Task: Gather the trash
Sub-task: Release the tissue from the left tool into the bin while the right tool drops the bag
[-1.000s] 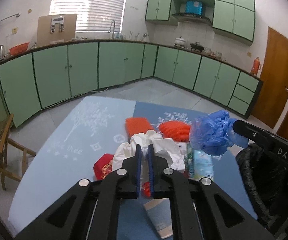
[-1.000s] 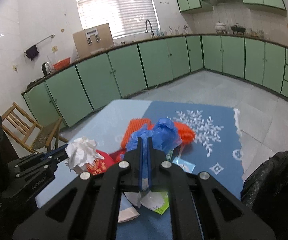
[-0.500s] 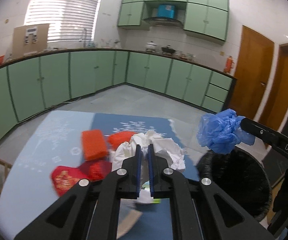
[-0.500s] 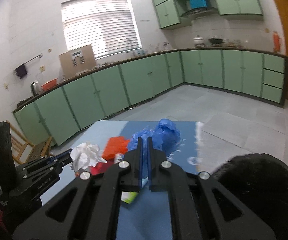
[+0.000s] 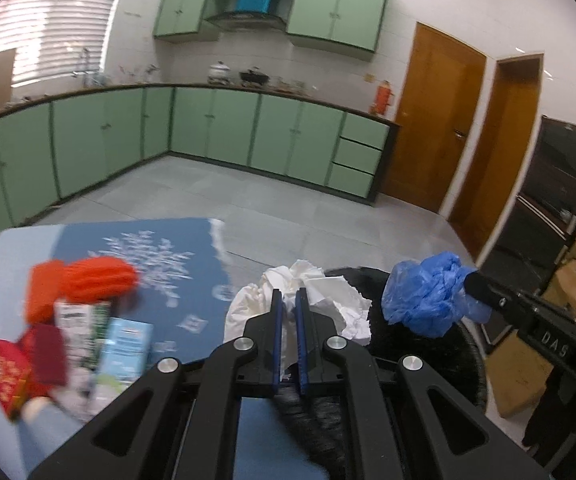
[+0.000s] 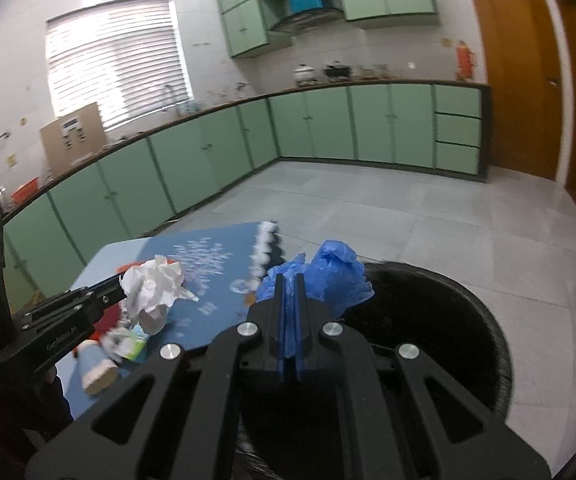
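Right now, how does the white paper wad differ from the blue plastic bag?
The white paper wad is crumpled tissue-like paper, held by the left gripper; the blue plastic bag is glossy film, held by the right gripper. The wad looks stiffer, the bag softer. Both are crumpled and carried near the black bin.

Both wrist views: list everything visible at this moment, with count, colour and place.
crumpled tissue: one, white, in left gripper
plastic bag: one, blue, in right gripper
trash bin: one, black-lined, beside table
table: one, blue cloth with white pattern
orange items: two, on table
red packets: blurred, table's near left
cartons: about two, white-green and pale blue, on table
cabinets: green, along walls
doors: two, brown
left gripper: black, shut
right gripper: black, shut
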A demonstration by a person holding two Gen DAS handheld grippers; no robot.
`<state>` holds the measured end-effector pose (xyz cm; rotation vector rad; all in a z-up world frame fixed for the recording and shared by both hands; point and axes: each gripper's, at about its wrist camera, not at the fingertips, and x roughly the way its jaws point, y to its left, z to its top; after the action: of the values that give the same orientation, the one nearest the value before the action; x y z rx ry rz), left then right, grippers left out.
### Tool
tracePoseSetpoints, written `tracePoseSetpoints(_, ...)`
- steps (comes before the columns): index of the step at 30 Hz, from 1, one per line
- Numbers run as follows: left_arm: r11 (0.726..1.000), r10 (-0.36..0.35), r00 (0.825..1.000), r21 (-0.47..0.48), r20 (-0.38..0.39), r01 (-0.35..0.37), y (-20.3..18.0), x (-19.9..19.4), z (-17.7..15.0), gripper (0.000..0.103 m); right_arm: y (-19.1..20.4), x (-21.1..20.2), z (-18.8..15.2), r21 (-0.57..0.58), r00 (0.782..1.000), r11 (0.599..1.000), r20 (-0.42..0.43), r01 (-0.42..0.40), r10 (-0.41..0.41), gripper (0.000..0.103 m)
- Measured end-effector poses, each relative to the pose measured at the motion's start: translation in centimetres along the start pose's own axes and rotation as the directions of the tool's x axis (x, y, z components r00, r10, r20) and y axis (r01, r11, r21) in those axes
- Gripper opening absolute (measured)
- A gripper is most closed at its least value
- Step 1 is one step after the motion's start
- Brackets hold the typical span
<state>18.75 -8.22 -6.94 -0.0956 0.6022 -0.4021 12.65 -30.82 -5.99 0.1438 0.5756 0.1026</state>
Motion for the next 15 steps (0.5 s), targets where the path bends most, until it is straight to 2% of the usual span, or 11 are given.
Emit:
tracePoseSetpoints(8,0.997,-0.061,0.994,0.044,-0.089,0.065,-4.6,4.6,-1.7,0.007,-4.7,0.2,-2.9,0.063,0.996,0.995,-0.045,0.075,-0.072,0.003)
tracePoseSetpoints(12,0.995,-0.071,0.989,0.054,-0.132,0.079,-5.5,6.1,-2.3,0.019,-6.1,0.4,-4.0,0.089,0.991,0.989,-0.069,0.12,-0.114,0.008)
tracePoseSetpoints(13,0.995,-0.064,0.989,0.061,-0.136,0.073,-5.5,6.1,-2.4,0.024,-6.4,0.5,-4.1,0.097,0.99,0.987,-0.074,0.128,-0.121,0.014)
tracePoseSetpoints(14,0.996,-0.06,0.989,0.062,-0.134,0.069,-5.4,6.0,-2.4,0.026,-6.5,0.4,-4.2,0.103,0.989,0.985,-0.074,0.136,-0.129,0.027)
tracePoseSetpoints(15,0.996,-0.056,0.99,0.061,-0.131,0.064,-5.2,5.8,-2.4,0.032,-6.4,0.5,-4.1,0.108,0.988,0.984,-0.072,0.144,-0.137,0.034)
